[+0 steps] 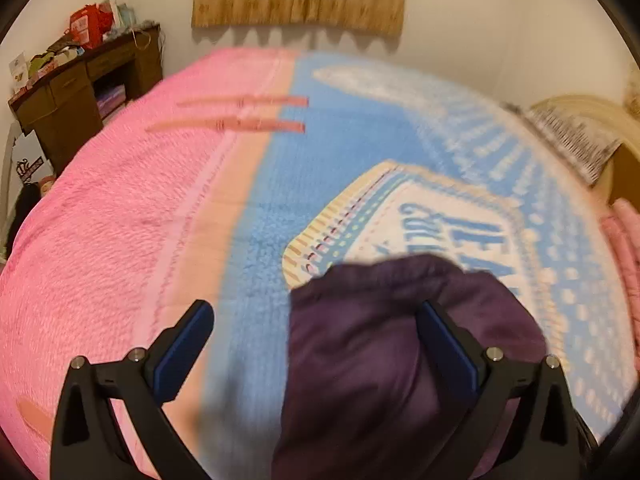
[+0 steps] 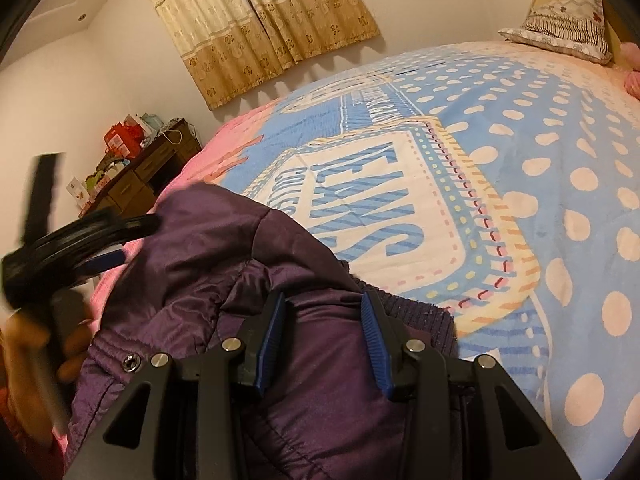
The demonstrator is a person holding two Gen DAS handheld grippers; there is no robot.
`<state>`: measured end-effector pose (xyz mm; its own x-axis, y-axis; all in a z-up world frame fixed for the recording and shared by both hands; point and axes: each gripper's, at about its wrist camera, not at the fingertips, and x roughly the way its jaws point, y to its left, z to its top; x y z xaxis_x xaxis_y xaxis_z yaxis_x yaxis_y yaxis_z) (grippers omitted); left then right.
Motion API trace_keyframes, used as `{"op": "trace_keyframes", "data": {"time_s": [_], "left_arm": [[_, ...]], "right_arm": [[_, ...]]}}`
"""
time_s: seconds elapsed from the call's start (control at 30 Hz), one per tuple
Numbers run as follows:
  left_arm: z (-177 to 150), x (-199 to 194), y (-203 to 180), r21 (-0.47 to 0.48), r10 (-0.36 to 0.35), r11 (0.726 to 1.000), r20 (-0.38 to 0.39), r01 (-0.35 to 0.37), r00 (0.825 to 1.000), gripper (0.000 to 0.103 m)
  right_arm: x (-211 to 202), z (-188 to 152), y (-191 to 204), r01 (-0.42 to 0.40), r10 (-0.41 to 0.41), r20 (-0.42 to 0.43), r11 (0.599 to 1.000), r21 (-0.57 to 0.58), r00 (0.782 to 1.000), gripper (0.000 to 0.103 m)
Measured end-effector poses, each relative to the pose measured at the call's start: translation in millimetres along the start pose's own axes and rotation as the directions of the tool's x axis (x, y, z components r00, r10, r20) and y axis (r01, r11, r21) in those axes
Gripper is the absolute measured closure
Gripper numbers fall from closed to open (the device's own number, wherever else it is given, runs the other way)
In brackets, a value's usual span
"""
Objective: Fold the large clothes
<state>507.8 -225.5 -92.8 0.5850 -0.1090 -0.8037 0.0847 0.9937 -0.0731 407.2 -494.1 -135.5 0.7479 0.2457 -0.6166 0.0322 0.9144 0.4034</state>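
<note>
Jaws of the left gripper [image 1: 314, 344] stood released; right gripper [image 2: 322, 334] straddled the purple jacket [image 2: 224, 240], grip uncertain. Re-grasp at 9 o'clock recommended.

Open blanket [image 2: 560, 168] lies beyond the purple jacket [image 2: 224, 248]; a pillow [image 2: 560, 32] blocks the far corner.

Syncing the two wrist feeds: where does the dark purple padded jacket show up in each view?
Left wrist: dark purple padded jacket fills the bottom centre-right, below the bedspread's white lettered panel.
Right wrist: the jacket covers the lower left and centre, running under the right hand-held gripper.
Shared landmark: the white lettered panel with blue letters, just beyond the jacket in both.
</note>
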Motion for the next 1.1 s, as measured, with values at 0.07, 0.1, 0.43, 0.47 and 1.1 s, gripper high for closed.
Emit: {"op": "trace_keyframes", "data": {"time_s": [0.07, 0.1, 0.43, 0.47, 1.1], "left_arm": [[1.8, 19.2, -5.7, 0.015, 0.023, 1.0, -0.061, -0.022, 0.998, 0.0], [1.9, 29.9, -8.6, 0.023, 0.037, 0.999, -0.086, -0.035, 0.996, 0.0], [-7.2, -13.4, 12.1, 0.083, 0.009, 0.996, 0.027, -0.011, 1.0, 0.0], [-10.9, -25.9, 20.0, 0.084, -0.024, 0.996, 0.041, 0.02, 0.999, 0.0], [-90.9, -24.5, 64.9, -0.122, -0.639, 0.768, -0.075, 0.629, 0.766, 0.0]], "right_arm": [[-0.2, -0.7, -3.2, -0.013, 0.013, 0.004, 1.0, 0.017, 1.0, 0.062], [-0.1, -0.9, -3.7, -0.016, 0.016, 0.006, 1.0, 0.023, 1.0, 0.062], [-15.5, -2.3, -12.2, -0.074, 0.071, 0.044, 0.995, 0.068, 0.996, 0.061], [-24.7, -2.1, -21.0, -0.109, 0.103, 0.058, 0.987, 0.115, 0.993, 0.061], [-49.3, -38.5, -69.8, -0.363, 0.426, -0.089, 0.849, 0.383, 0.901, 0.005]]}}
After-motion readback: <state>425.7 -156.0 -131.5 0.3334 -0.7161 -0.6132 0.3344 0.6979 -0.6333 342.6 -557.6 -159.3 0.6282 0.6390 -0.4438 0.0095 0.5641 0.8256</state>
